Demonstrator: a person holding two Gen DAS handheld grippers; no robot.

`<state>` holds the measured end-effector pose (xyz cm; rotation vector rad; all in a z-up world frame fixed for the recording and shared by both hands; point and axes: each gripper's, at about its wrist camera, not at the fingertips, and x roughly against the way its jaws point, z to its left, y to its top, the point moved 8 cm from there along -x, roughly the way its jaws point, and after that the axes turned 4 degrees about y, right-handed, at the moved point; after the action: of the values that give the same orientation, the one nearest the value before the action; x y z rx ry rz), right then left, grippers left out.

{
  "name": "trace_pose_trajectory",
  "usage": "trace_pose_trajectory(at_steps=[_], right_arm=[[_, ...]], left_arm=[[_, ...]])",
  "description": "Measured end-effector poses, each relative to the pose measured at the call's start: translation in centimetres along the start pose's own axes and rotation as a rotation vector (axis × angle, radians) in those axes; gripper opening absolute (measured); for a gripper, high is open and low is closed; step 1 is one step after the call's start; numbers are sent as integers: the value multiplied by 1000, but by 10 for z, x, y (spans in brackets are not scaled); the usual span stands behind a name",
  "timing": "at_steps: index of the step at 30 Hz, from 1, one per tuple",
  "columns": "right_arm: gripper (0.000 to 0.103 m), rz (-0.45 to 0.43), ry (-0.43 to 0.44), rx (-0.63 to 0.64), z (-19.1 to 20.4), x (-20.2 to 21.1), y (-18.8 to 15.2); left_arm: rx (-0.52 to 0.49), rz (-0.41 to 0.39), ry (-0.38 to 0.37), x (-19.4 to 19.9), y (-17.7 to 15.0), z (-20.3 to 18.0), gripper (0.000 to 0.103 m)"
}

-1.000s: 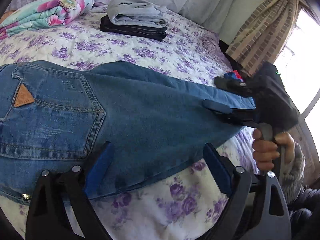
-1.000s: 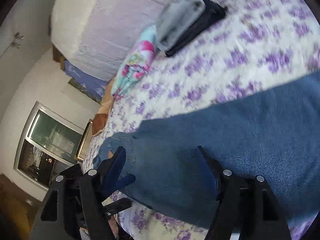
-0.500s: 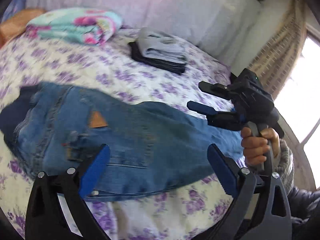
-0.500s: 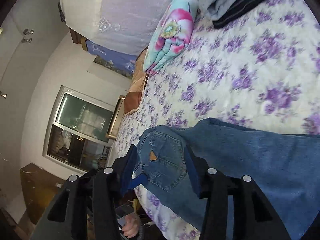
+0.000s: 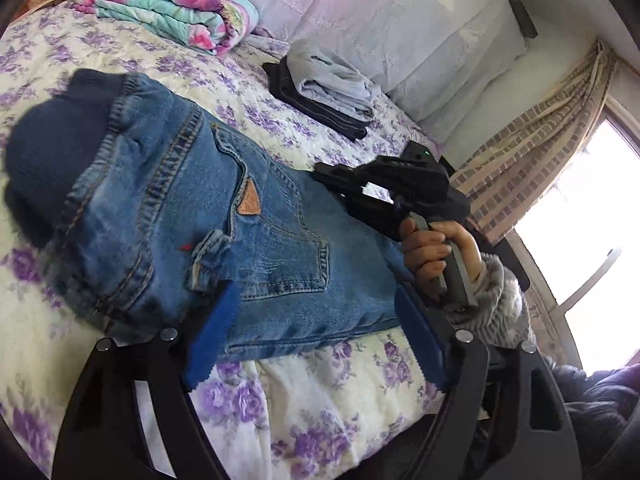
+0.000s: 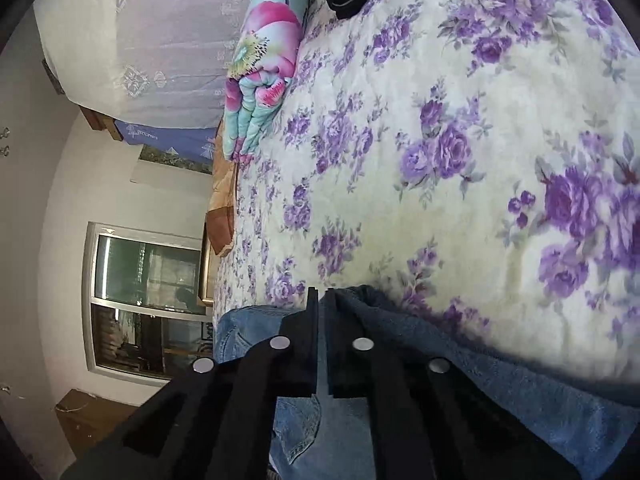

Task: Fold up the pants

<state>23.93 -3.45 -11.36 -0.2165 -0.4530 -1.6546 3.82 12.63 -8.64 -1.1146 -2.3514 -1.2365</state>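
Note:
Blue jeans [image 5: 208, 216] lie across the flowered bed, waistband with a dark knit band at the left, back pocket with a tan patch up. My left gripper [image 5: 316, 332] is open, its blue pads on either side of the jeans' near edge, holding nothing. My right gripper [image 5: 340, 184], held in a hand, sits at the jeans' far edge on the right. In the right wrist view, it [image 6: 323, 300] is shut on the jeans' edge [image 6: 500, 384], with denim folded beneath it.
A folded floral blanket [image 5: 168, 12] lies at the back left of the bed. A stack of folded grey and black clothes [image 5: 328, 92] sits at the back middle. A curtain and bright window [image 5: 560, 200] are on the right. Flowered bedspread [image 5: 320, 420] lies in front.
My right gripper has gone from open to shut on the jeans' edge. The left wrist view has pulled back and swung, so the waistband now shows at the left.

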Motion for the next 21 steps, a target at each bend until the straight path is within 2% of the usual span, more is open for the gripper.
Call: trace_pose_trajectory(at_steps=[2, 4, 6, 7, 9, 10, 11, 12, 13, 14, 15, 18, 19, 20, 21], right_arm=[[46, -18, -31, 94, 18, 2, -7], [55, -16, -10, 147, 42, -5, -16], [55, 52, 48, 170, 62, -23, -29], [56, 80, 56, 164, 65, -33, -35], [56, 138, 41, 128, 60, -55, -45], [54, 145, 17, 106, 50, -65, -46], [40, 135, 0, 94, 43, -70, -43], [30, 116, -14, 84, 35, -73, -37], [14, 101, -24, 74, 28, -72, -31], [7, 96, -19, 55, 23, -73, -26], [6, 100, -2, 24, 19, -72, -24], [12, 92, 16, 46, 25, -66, -26], [25, 74, 8, 64, 29, -62, -27], [46, 54, 10, 83, 35, -57, -30], [53, 37, 32, 106, 45, -52, -32]], left_arm=[[13, -25, 0, 12, 7, -5, 88], [15, -42, 5, 17, 18, -12, 91], [-4, -60, 25, 17, 27, -16, 91], [-3, -74, 66, 17, 33, -13, 91], [51, -59, 122, 10, 36, 5, 92], [79, -31, 117, 5, 33, 12, 91], [100, -13, 109, 1, 29, 20, 82], [95, -23, 113, 2, 27, 25, 74], [76, -33, 122, 5, 24, 27, 70], [68, -37, 132, 6, 22, 29, 64], [68, -46, 130, 7, 19, 31, 62], [122, -63, 89, 17, 19, 31, 64], [140, -74, 69, 23, 22, 29, 68], [144, -90, 46, 27, 25, 27, 83], [135, -112, 38, 32, 30, 21, 93]])
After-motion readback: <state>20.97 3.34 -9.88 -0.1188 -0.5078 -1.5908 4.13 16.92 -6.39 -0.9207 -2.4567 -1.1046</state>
